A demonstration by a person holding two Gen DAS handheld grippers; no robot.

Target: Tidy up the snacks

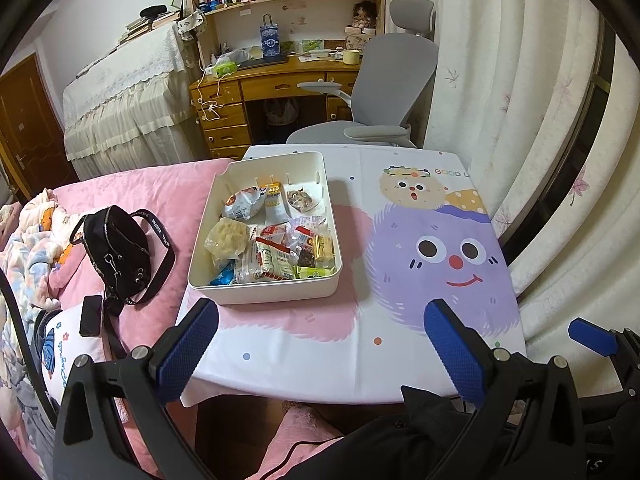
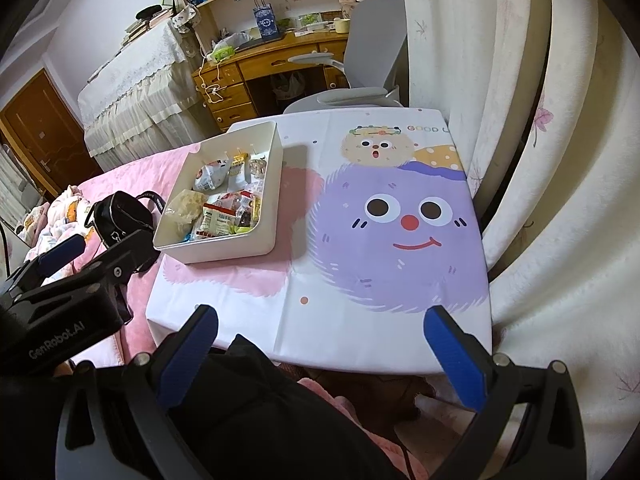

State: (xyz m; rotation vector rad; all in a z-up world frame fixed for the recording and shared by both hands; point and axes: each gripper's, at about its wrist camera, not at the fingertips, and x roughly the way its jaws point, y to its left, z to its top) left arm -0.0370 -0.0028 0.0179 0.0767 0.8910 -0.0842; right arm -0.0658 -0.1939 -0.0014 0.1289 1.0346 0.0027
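- Both my grippers, left gripper (image 1: 320, 344) and right gripper (image 2: 324, 354), hung spread wide, holding nothing, at the table's (image 1: 320, 360) near edge.
- Snacks (image 1: 276, 240) sat piled inside white bin (image 1: 264, 292), table's left side.

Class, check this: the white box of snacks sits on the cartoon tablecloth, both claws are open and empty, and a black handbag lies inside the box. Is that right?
Not quite. The black handbag lies on the pink bed beside the white box, not inside it, as the left wrist view shows. The box sits on the cartoon tablecloth; the left claw and right claw are open and empty.

Smooth plastic bin (image 1: 320, 284), glossy snack wrappers (image 1: 276, 256), printed tablecloth (image 1: 400, 344)
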